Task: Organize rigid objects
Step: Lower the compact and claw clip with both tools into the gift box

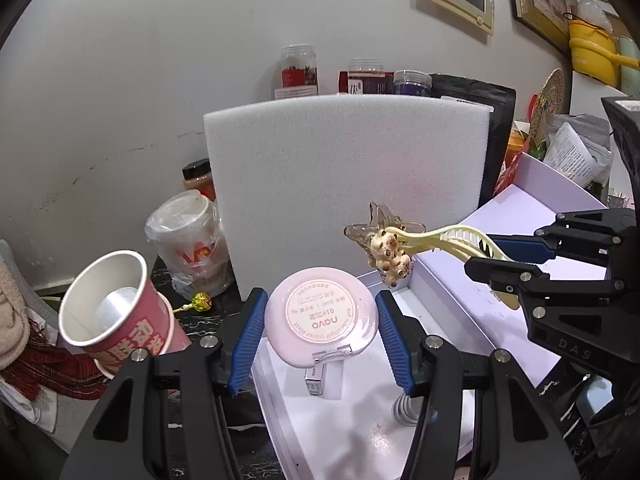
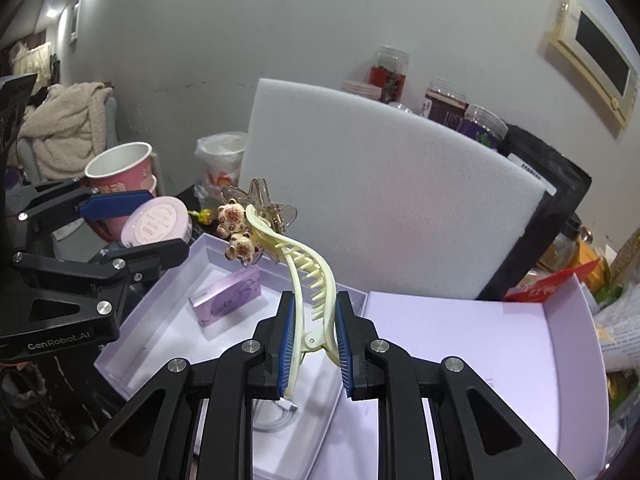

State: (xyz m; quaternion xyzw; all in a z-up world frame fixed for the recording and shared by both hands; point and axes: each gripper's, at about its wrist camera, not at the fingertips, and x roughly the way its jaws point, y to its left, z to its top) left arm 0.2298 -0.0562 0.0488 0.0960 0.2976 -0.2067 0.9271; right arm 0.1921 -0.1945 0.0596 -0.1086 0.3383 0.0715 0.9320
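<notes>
Your left gripper [image 1: 322,332] is clamped on the round pink compact [image 1: 322,320] — label side facing the camera, blue pads pressed to its rim at 9 and 3 o'clock. It hangs above the open lilac box [image 2: 132,332], where a small purple carton [image 2: 230,300] lies on the floor. Your right gripper [image 2: 312,340] is clenched on the cream hair clip [image 2: 304,276] near its hinge; the toothed arm runs up toward 11 o'clock, ending in two little bear charms [image 2: 236,232] and a clear star — all held above that same box. A white foam slab [image 1: 348,184] stands at 12 o'clock.
</notes>
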